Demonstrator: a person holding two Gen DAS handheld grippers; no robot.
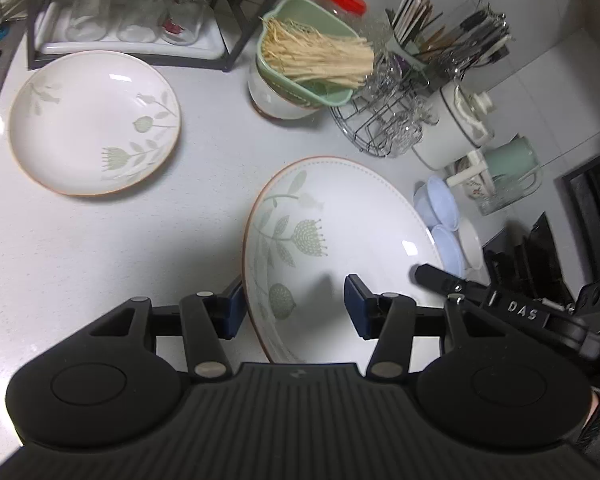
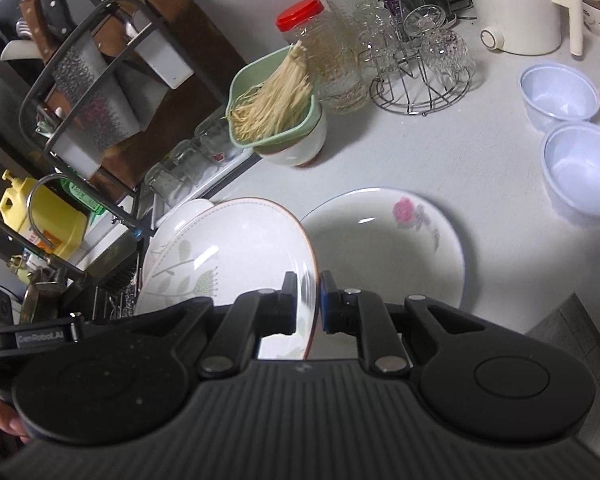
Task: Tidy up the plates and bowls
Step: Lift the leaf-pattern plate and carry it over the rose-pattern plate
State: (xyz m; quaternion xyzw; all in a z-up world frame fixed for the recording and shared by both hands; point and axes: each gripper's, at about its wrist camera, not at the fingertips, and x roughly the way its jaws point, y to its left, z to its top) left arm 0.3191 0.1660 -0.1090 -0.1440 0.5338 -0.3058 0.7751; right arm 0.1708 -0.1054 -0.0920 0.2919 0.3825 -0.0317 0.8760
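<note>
Two leaf-patterned white plates in play: one shallow plate with a brown rim (image 1: 96, 122) flat on the white desk (image 1: 120, 248) by the black rack of glasses (image 1: 128, 12), and a matching tilted leaf-patterned plate (image 2: 228, 256) lifted off the desk. Right tongs (image 2: 308, 304) pinched onto the near rim of that tilted plate, blue pads nearly together with only the rim between. Left tongs (image 1: 292, 304) spread wide, one finger outside the plate's left edge, the other over its inner face; contact probably none, though hard to judge through the fisheye. Just beyond, on the desk, a white bowl with a pink rose (image 2: 384, 248), and further right two pale blue plastic bowls (image 2: 580, 168). Risks from here: thin rim grip on glazed ceramic, so rotation or slip under the plate's own weight; a clipped edge against the rose bowl or the other plate on lowering; a knock from the open left tongs levering the plate loose.
</note>
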